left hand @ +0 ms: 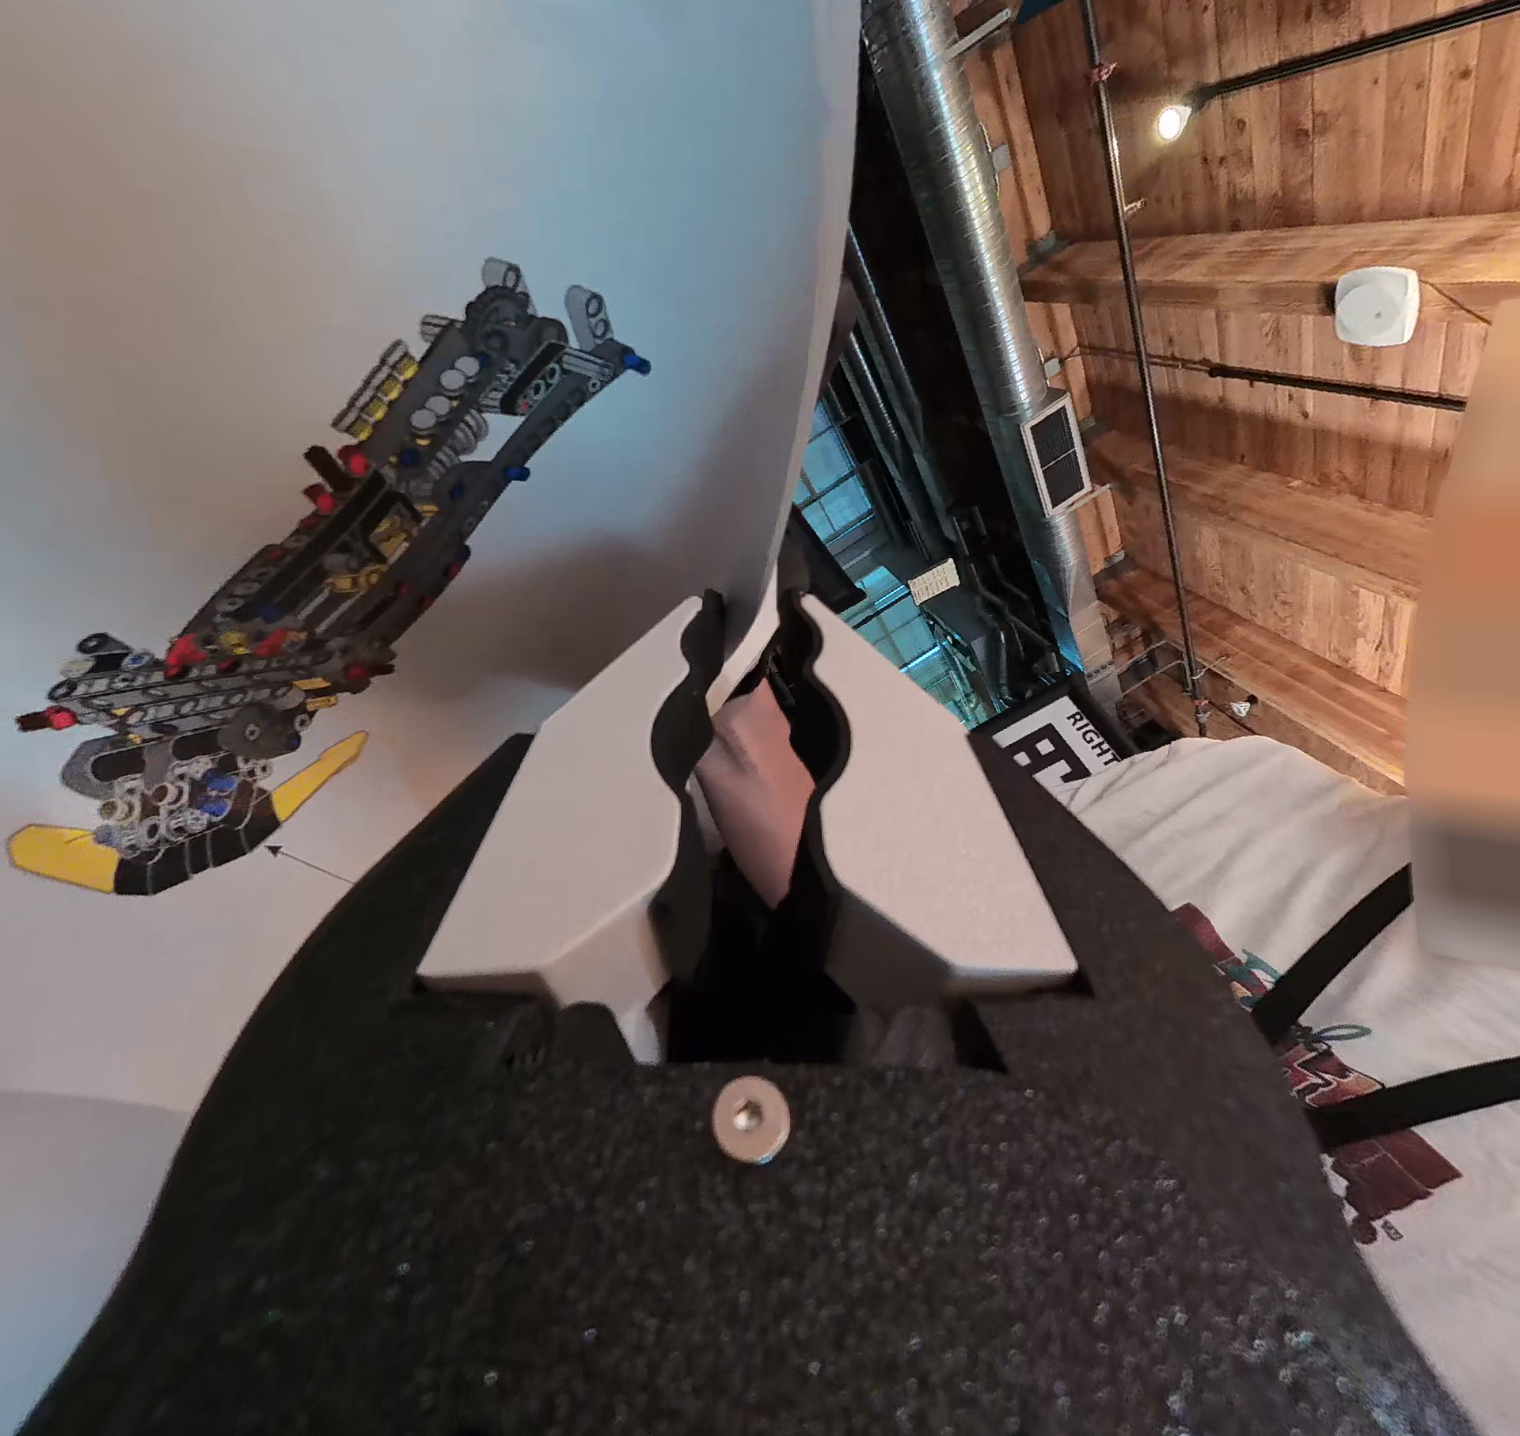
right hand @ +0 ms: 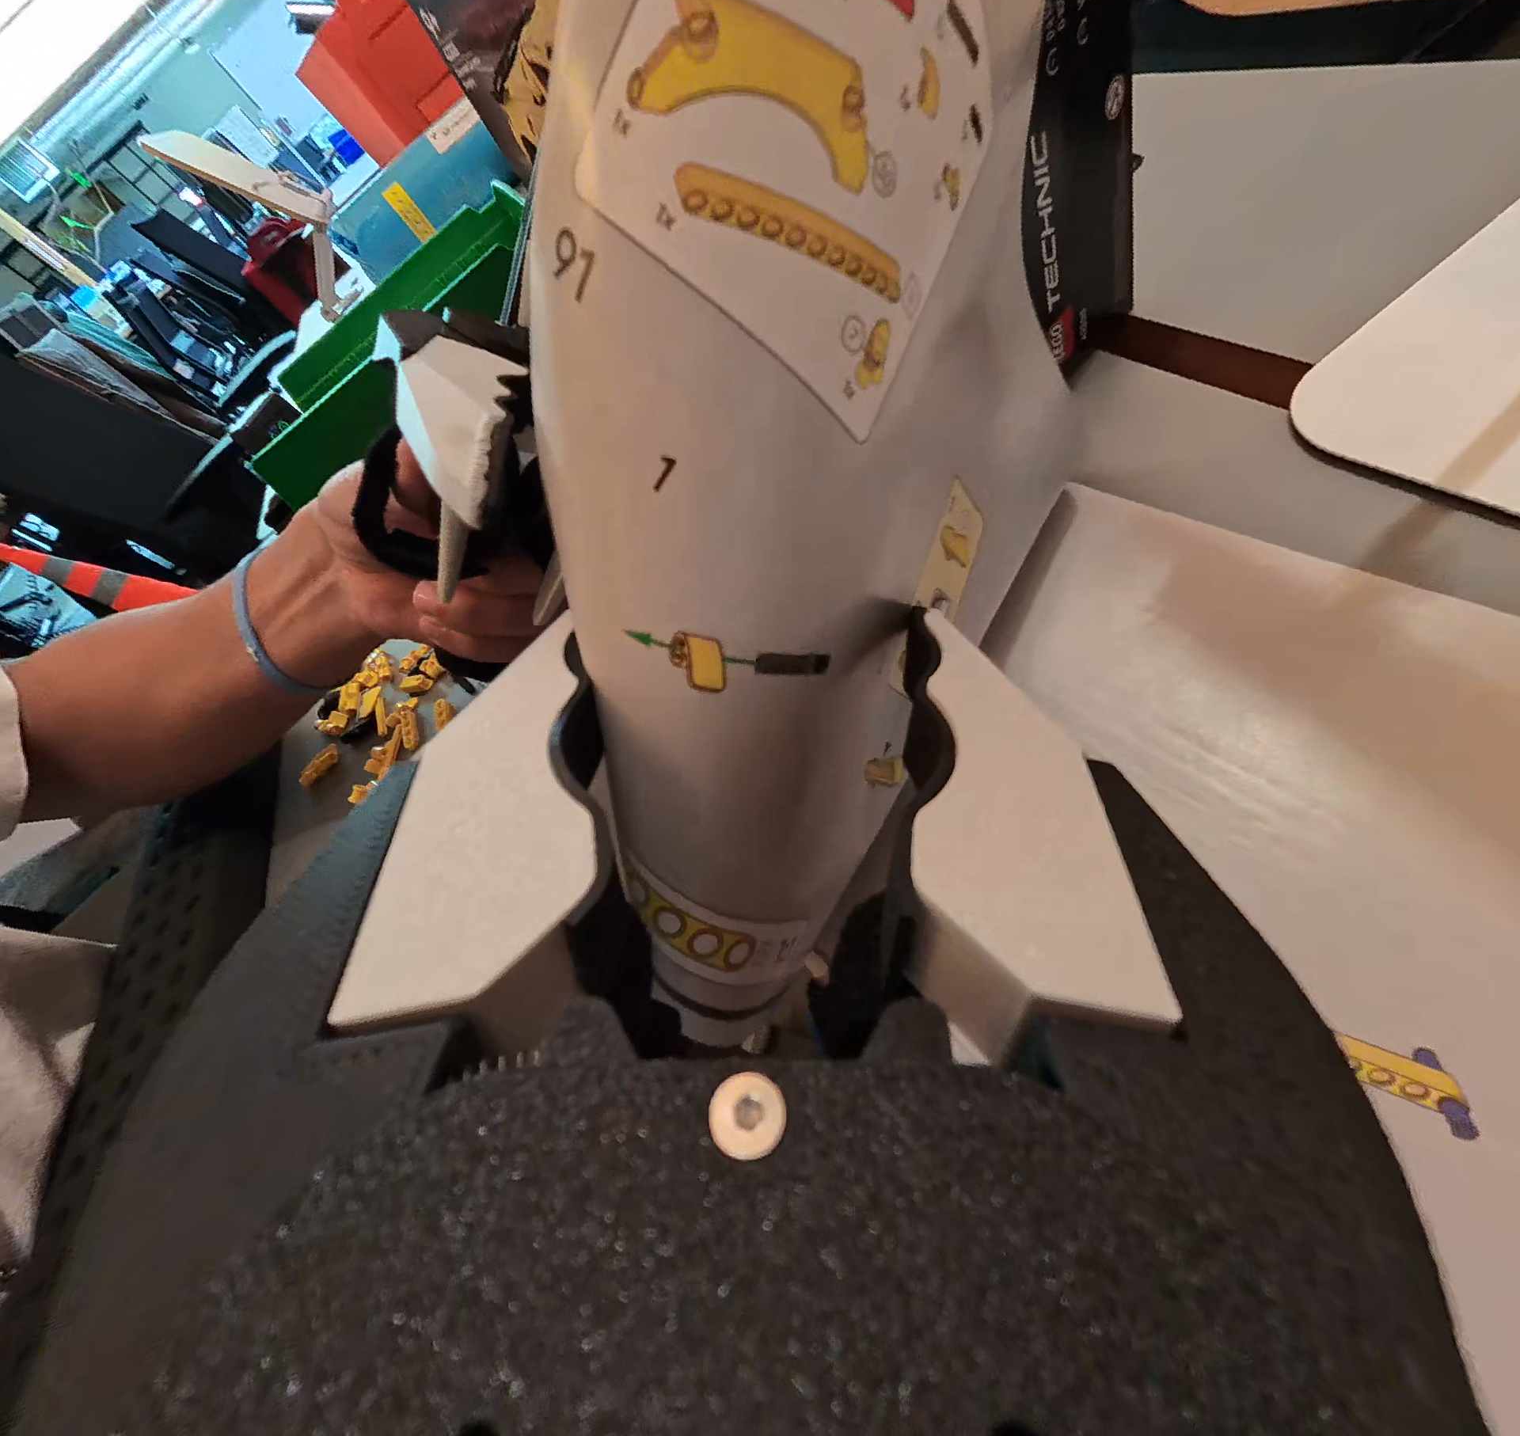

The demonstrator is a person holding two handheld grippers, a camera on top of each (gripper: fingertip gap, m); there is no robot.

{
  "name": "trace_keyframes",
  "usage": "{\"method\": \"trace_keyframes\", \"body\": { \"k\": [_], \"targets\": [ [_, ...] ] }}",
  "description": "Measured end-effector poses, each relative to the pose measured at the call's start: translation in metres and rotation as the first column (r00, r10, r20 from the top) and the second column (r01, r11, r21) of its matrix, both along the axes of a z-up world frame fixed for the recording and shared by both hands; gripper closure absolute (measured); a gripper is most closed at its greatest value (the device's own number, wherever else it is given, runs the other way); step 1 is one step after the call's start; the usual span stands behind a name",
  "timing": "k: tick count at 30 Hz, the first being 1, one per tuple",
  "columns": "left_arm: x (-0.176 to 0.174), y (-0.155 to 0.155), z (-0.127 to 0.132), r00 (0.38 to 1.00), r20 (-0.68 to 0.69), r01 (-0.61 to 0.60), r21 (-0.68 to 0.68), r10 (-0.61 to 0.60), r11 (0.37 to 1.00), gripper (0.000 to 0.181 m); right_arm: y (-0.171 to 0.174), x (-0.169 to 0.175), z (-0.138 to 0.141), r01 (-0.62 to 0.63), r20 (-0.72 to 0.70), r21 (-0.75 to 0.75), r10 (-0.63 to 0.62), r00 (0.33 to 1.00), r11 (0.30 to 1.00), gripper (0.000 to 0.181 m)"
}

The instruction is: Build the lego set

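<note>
Each camera sits on its gripper, looking along the fingers, very close to the booklet page (left hand: 411,163) (right hand: 740,533). Both see it.

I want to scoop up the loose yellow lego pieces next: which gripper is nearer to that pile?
Left. The left gripper is pinching the instruction page just above the yellow pieces; the right gripper holds the page's lower part, off to the pile's side.

Page (right hand: 740,533) lower end hidden inside right claw (right hand: 753,656); top cropped.
</note>
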State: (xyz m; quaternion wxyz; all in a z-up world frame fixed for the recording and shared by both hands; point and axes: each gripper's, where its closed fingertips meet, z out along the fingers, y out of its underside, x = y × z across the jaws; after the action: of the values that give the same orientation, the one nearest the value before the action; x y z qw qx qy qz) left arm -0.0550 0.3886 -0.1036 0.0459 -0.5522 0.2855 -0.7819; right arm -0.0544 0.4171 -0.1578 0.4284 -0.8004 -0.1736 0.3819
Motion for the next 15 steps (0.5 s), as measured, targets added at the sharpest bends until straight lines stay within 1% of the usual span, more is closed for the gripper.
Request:
{"method": "trace_keyframes", "body": {
  "k": [4,7,12,13,14,15],
  "targets": [
    [0.0,0.002,-0.004,1.0,-0.018,-0.01,0.004,0.01,1.0,0.169,-0.001,0.005,0.002,0.011,-0.016,-0.001,-0.011,1.0,1.0,0.112],
    [-0.001,0.002,-0.006,1.0,-0.025,-0.016,0.0,0.016,1.0,0.169,-0.002,0.007,0.003,0.008,-0.029,-0.002,-0.008,1.0,1.0,0.118],
    [-0.003,0.005,-0.012,0.998,-0.048,-0.033,0.009,0.034,0.999,0.171,-0.003,0.012,0.002,0.023,-0.042,-0.015,-0.024,0.999,1.0,0.121],
    [-0.004,0.005,-0.013,0.998,-0.048,-0.036,0.006,0.036,0.999,0.172,-0.003,0.013,0.002,0.028,-0.047,-0.018,-0.029,0.998,0.999,0.121],
    [-0.005,0.007,-0.014,0.997,-0.055,-0.045,0.011,0.045,0.999,0.178,-0.003,0.015,0.002,0.031,-0.055,-0.023,-0.033,0.998,0.999,0.12],
    [-0.005,0.009,-0.017,0.996,-0.067,-0.061,0.018,0.062,0.998,0.18,-0.003,0.018,0.001,0.041,-0.06,-0.03,-0.042,0.997,0.999,0.118]
  ]
}}
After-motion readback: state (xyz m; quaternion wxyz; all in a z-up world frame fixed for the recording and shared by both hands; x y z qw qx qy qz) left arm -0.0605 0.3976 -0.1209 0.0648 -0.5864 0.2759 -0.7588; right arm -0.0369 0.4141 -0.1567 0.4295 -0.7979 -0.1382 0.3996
